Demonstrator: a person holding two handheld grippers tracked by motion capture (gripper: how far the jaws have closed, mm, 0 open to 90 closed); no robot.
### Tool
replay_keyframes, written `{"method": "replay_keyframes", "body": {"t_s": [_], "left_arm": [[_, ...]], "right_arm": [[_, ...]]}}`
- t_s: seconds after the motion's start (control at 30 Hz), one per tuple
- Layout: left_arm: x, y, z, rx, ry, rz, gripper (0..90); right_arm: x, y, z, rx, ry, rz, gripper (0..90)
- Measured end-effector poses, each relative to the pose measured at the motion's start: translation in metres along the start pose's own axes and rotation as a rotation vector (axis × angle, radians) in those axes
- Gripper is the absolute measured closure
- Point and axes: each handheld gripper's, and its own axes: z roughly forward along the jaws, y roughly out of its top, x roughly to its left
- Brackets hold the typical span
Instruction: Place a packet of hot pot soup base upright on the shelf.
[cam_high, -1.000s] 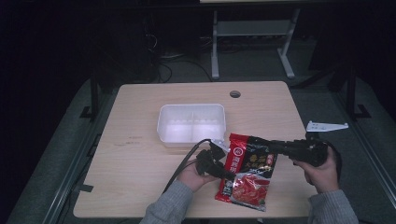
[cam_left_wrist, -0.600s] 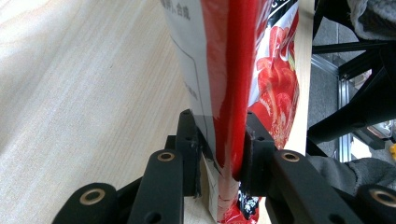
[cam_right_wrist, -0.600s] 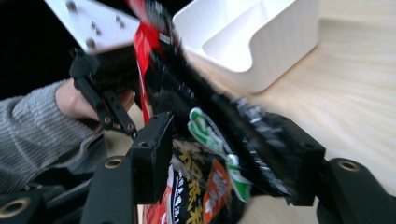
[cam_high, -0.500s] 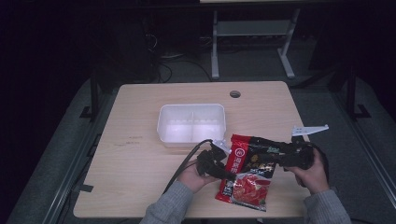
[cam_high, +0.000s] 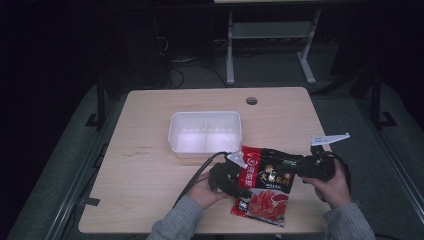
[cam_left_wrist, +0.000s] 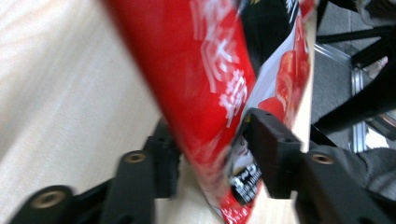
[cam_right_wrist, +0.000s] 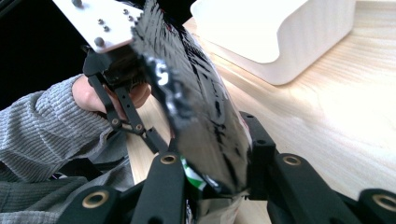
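We hold the red packet at lower centre above the counter. Right gripper jaws, just closing, pinch it; left gripper jaws, just opening, straddle it. Release left fully before lifting.

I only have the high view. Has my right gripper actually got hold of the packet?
Observer: Yes. In the right gripper view, the right gripper has just been closing, and its jaws pinch the packet.
Operator: And the left one?
Observer: The left gripper has just been opening. The packet sits between its jaws, but I can't tell if they press it.
Operator: Which side faces the right camera?
Observer: A shiny black side.
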Motion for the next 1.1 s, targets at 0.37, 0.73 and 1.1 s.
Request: {"method": "replay_keyframes", "body": {"t_s": [0.37, 0.73, 1.1], "left_arm": [[-0.005, -0.031, -0.024, 0.023, 0.090, 0.026, 41.4], [-0.001, -0.071, -0.046, 0.016, 0.145, -0.012, 37.7], [-0.002, -0.101, -0.063, 0.029, 0.188, -0.036, 36.4]], "right_arm": [[0.015, 0.006, -0.006, -0.004, -0.030, -0.025, 74.1], [0.032, 0.022, -0.002, 0.008, -0.066, -0.057, 74.1], [0.044, 0.043, 0.002, 0.014, -0.097, -0.081, 74.0]]}}
